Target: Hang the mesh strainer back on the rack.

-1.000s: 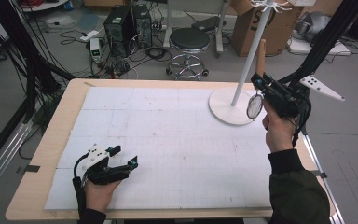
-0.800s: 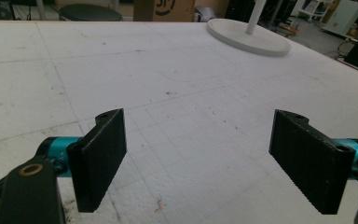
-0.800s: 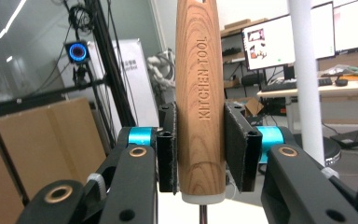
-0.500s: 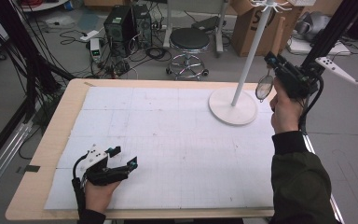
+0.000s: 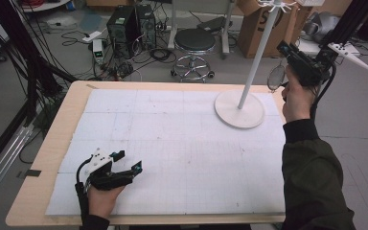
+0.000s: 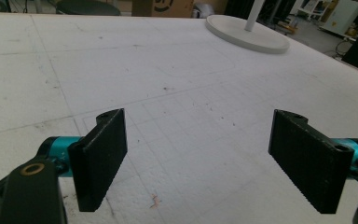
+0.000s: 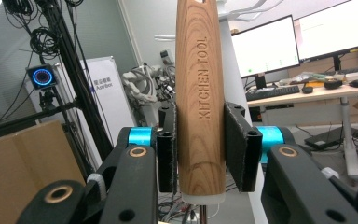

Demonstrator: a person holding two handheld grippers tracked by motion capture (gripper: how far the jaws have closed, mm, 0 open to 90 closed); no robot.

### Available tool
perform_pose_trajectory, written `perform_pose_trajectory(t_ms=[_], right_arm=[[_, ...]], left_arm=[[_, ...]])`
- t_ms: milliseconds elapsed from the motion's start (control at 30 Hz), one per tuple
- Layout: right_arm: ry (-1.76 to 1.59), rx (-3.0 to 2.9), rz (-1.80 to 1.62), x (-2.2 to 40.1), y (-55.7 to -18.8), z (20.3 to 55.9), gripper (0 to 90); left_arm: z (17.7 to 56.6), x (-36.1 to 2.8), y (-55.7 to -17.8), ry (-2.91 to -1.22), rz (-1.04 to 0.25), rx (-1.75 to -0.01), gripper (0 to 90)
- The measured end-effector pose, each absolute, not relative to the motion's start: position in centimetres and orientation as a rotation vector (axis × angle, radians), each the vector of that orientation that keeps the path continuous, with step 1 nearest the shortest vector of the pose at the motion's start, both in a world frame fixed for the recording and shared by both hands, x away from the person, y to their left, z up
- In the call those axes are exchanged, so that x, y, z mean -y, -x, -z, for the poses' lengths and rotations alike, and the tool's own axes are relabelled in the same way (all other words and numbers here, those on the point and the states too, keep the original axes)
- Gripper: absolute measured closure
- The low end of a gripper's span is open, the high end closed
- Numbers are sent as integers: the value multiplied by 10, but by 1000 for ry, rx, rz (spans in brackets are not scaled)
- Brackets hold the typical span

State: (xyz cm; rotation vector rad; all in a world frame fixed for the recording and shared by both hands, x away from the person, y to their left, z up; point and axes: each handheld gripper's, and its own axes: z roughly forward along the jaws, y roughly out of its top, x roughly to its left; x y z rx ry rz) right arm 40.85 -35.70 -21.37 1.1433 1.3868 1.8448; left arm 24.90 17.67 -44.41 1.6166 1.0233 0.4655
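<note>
Most of the white foam-covered table (image 5: 172, 143) is wide open; just the white round-based pole stand (image 5: 240, 109) blocks the far right corner.

A: Where is the high view sitting?

B: It is looking forward and down from above the person's side, taking in the whole white foam mat (image 5: 182, 143) at mid-frame and the floor clutter along the top.

A: And the left gripper view?

B: It is riding low, skimming close over the mat toward the white stand base (image 6: 247, 33) in its upper right; the high view is sharing that base (image 5: 239, 109) right of centre.

A: The right gripper view?

B: It is facing level into the room, very near a wooden handle (image 7: 200, 98) at centre, with monitors (image 7: 303, 42) filling the upper right.
</note>
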Motion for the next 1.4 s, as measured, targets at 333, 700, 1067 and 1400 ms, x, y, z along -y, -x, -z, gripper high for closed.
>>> perform_pose_trajectory(t_ms=[333, 700, 1067, 1400], right_arm=[[-1169, -1402, -1797, 358, -417, 209, 679], [-1186, -1404, -1769, 353, -427, 215, 679], [-1200, -1431, -1743, 348, -433, 220, 675], [-1254, -1422, -1768, 350, -442, 226, 501]], left_arm=[[444, -175, -250, -1622, -461, -1013, 200], [444, -174, -250, -1627, -460, -1006, 201], [443, -174, -249, -1631, -463, -999, 201], [442, -175, -250, -1627, -467, -996, 202]])
